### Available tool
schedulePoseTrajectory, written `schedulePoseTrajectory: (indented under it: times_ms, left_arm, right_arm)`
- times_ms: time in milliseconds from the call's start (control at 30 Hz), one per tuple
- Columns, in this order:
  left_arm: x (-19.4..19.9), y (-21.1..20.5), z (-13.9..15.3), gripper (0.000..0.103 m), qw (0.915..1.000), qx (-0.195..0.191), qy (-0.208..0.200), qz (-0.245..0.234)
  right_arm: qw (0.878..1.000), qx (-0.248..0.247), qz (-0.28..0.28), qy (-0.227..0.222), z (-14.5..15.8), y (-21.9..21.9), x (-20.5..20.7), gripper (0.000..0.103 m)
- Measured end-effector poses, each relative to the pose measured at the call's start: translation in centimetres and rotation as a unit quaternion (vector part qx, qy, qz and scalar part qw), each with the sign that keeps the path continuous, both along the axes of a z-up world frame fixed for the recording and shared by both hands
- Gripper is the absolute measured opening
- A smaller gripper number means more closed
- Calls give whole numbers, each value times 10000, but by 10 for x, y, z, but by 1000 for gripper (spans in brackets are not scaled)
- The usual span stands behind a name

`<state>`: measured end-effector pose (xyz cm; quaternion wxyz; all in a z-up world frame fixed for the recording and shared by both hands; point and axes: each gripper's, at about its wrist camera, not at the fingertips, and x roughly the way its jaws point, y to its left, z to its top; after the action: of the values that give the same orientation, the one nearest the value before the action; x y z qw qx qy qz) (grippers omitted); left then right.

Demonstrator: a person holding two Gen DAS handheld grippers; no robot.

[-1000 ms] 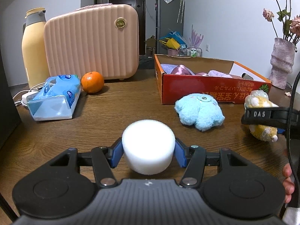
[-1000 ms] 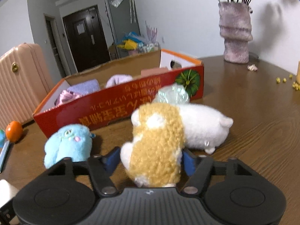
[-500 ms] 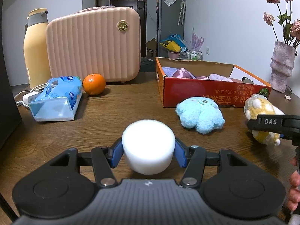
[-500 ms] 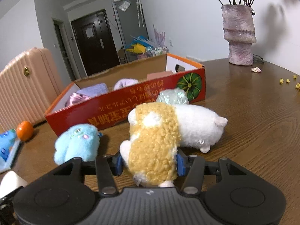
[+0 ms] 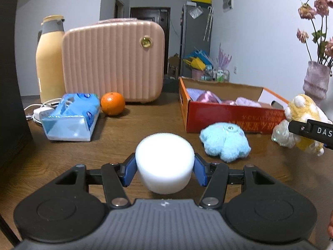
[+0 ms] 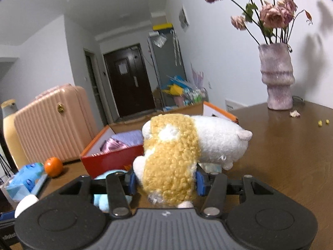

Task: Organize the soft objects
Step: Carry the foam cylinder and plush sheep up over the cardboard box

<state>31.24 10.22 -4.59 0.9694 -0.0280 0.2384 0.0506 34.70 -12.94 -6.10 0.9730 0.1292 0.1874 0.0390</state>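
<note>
A white foam cylinder [image 5: 164, 156] sits squeezed between the blue pads of my left gripper [image 5: 164, 167], just above the wooden table. My right gripper [image 6: 165, 180] is shut on a yellow-and-white plush animal [image 6: 172, 156], which hangs clear of the table with its white head to the right. In the left wrist view the same plush [image 5: 303, 112] is at the far right, a crinkled clear wrapper [image 5: 283, 133] hanging from it. A light blue plush [image 5: 225, 143] lies on the table in front of the red cardboard box [image 5: 229, 118], which holds purple and pink cloths.
A pink ribbed suitcase [image 5: 113, 60], an orange [image 5: 112, 103], a blue tissue pack [image 5: 70, 116], a yellow thermos [image 5: 50, 60] and a white charger stand at the back left. A vase of dried flowers [image 6: 277, 77] stands at the back right. Small crumbs [image 6: 322, 122] lie near it.
My right gripper tightened on the yellow-and-white plush and lifted it off the table, tilting upward toward the box. The left gripper with the foam cylinder stayed nearly still.
</note>
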Motion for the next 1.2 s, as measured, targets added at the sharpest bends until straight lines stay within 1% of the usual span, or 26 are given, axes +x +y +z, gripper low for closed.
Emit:
schedulePoseTrajectory:
  times_ms: [100,300,500,567,767,933,1200]
  left_arm:
    - [-3,-1,2,57,10000,28,-96,8]
    - [-4,-3,4,57,9997,87,-192,82]
    - [-7,-11,6,57,9988,297,-350,141]
    - [-6,-12,6,57,9986,292,-400,191]
    - [3,-18,6,57,9989,157,-368,259]
    - [12,-33,6,57,9988,174,-391,253]
    - [34,-63,7,57,9982,261,-522,165]
  right_arm:
    - [9999,-3,65,-142,3,-5,-3,51]
    - [9991,-244,94,-343,3,-10,-3,51]
    - [9979,-397,109,-493,4,-16,1,51]
    - [9975,-434,117,-547,4,-16,2,51]
    - [9946,-645,209,-787,4,-15,4,51]
    - [9915,-831,281,-959,4,-14,8,51]
    - [9893,-955,329,-1055,4,-20,20,51]
